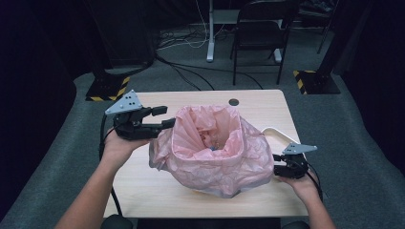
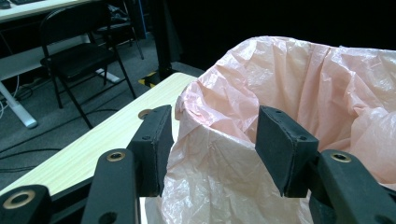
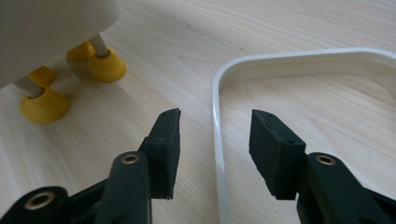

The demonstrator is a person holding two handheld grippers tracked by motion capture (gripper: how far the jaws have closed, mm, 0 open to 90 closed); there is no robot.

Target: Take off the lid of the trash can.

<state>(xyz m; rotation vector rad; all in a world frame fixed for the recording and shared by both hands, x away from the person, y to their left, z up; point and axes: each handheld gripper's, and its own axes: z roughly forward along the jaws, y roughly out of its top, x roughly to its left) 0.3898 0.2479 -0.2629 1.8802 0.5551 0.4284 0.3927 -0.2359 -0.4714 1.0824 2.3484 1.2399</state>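
A crumpled pink plastic bag [image 1: 210, 143] lines a container in the middle of the wooden table, its mouth open upward. My left gripper [image 1: 168, 117] is at the bag's left rim, open. In the left gripper view the bag's rim [image 2: 303, 84] lies between the two pads of that gripper [image 2: 212, 126] without being pinched. My right gripper [image 1: 277, 164] hovers low at the bag's right side, open. Seen from the right gripper [image 3: 217, 121], a white ring [image 3: 299, 58] lies flat on the table with its edge running between the jaws. The container's white body [image 3: 46, 32] stands on yellow feet [image 3: 105, 65].
The white ring [image 1: 282, 136] lies near the table's right edge. A cable hole [image 1: 233, 102] is at the back of the table [image 1: 157, 191]. A black chair [image 1: 262, 28] and striped stand bases [image 1: 110, 88] are on the floor beyond.
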